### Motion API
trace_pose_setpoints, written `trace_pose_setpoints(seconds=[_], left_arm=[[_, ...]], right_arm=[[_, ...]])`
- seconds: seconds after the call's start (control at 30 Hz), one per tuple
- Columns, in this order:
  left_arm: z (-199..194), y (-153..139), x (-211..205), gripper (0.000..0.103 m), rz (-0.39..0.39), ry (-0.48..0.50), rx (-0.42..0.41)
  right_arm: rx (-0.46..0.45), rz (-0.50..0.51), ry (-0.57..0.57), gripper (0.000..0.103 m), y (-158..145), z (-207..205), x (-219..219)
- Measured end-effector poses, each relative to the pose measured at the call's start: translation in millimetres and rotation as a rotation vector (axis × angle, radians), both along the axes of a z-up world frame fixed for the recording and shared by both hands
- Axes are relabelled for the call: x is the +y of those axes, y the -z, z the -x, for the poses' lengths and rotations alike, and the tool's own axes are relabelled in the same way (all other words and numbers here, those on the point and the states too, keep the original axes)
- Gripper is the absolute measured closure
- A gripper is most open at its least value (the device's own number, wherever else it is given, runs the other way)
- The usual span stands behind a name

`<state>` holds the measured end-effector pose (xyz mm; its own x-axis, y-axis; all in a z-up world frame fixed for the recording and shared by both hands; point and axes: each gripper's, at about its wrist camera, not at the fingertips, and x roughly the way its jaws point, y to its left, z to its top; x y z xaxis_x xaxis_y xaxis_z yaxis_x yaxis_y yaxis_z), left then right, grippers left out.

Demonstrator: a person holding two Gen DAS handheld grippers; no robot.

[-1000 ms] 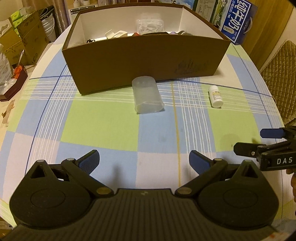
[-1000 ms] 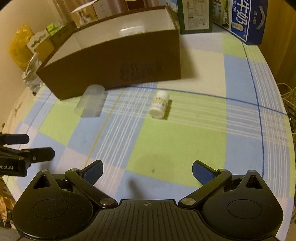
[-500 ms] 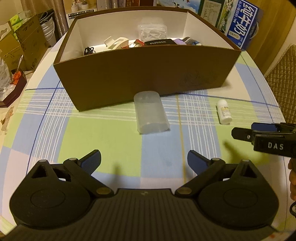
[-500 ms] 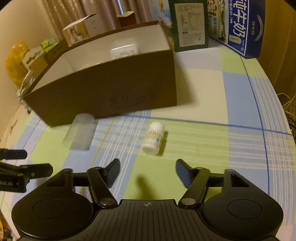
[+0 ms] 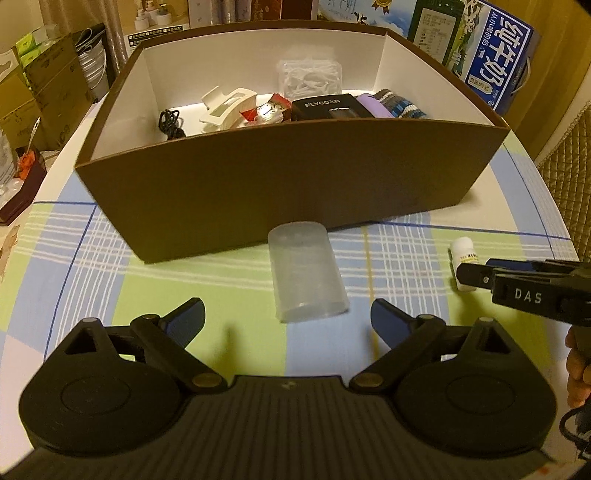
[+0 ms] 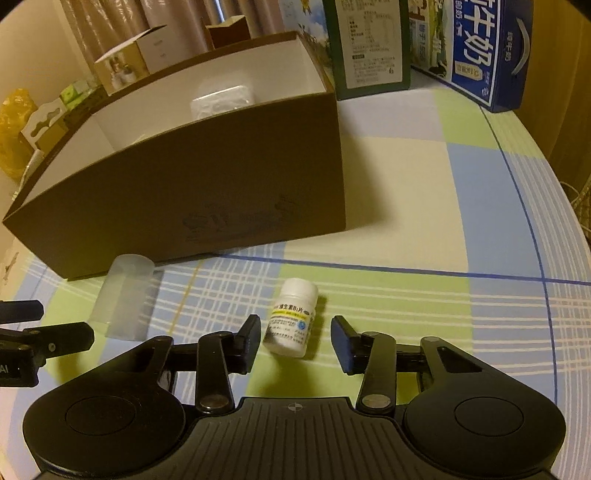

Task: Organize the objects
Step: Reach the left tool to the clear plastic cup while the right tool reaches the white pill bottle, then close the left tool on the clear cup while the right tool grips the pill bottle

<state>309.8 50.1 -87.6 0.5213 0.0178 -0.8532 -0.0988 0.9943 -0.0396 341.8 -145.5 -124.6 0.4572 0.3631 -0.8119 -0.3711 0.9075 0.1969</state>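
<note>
A lived-in home dining corner: a round table under a checked tablecloth, milk cartons at one o'clock, curtains at eleven, stacked cardboard boxes at ten, a quilted chair at three.

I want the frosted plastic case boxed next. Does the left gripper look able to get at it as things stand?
Probably yes. The left gripper is open, the case lies flat just ahead of it, and nothing sits between them; the box is behind.
</note>
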Motion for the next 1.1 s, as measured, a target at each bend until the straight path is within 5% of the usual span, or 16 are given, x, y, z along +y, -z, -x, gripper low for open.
trace_pose_setpoints(seconds=[0.33, 0.53, 0.67, 1.1], left_arm=[[-33.0, 18.1, -1.9, 0.017, -0.02, 0.009, 0.017], [-48.3, 33.5, -1.5, 0.031, -0.019, 0.003, 0.045], [-50.0, 38.4, -0.7, 0.052, -0.004, 0.008, 0.051], [-21.0, 34.7, 11.1, 0.053, -0.026, -0.003, 0.057]], right_arm=[[0.008, 0.012, 0.007, 0.072, 7.7, -12.8, 3.8], [0.0, 0.021, 0.0, 0.073, 8.3, -14.2, 6.5], [-0.008, 0.031, -0.007, 0.073, 8.4, -13.4, 8.0], [-0.019, 0.079, -0.054, 0.079, 8.5, -7.7, 14.0]])
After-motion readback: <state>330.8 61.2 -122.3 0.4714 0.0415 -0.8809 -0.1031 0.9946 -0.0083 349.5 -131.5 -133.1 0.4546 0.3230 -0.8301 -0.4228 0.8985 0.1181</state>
